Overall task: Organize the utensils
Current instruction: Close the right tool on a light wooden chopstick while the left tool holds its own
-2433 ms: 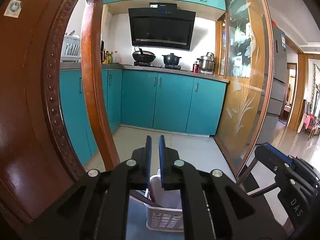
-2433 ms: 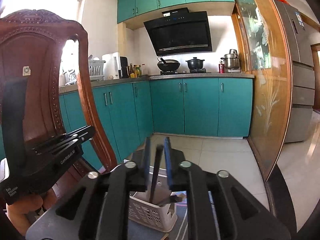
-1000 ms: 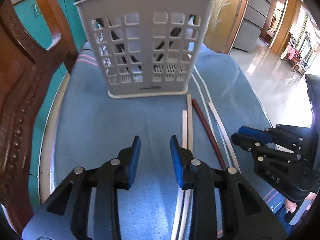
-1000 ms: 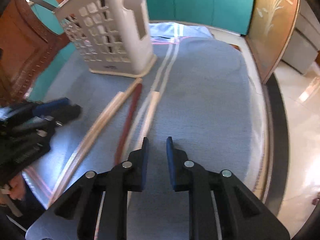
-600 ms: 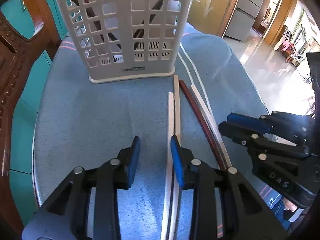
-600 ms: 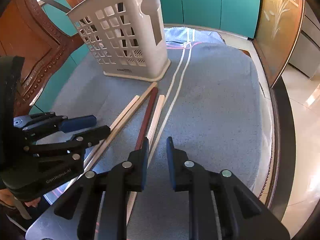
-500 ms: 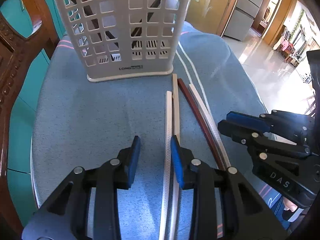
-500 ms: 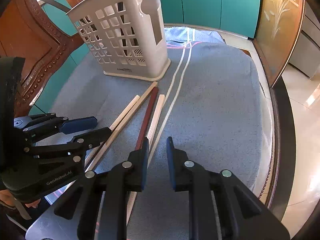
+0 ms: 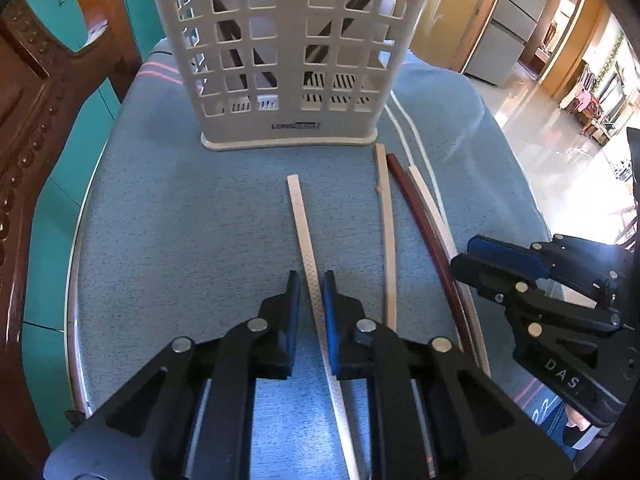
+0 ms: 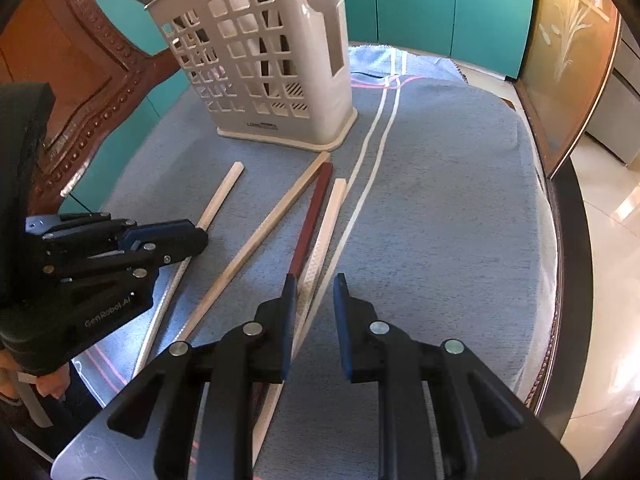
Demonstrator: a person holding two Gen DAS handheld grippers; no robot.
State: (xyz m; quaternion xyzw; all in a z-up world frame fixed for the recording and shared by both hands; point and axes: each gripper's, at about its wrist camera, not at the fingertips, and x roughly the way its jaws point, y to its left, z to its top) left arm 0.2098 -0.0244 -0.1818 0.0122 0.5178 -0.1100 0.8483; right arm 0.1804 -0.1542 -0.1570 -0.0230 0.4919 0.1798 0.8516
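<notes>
Between my left claw's [image 9: 311, 294] narrowed fingers lies a pale chopstick [image 9: 301, 216], contact unclear; caddy [image 9: 288, 52] straight ahead. My right claw [image 10: 313, 295] gapes empty, three chopsticks [image 10: 310, 220] just left.

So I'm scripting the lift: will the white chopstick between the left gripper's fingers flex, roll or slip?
The white chopstick looks straight and flat-sided, so probably stiff and unlikely to roll. Its textured lower part should help grip. The left gripper holds it well off-centre, so it may pivot.
</notes>
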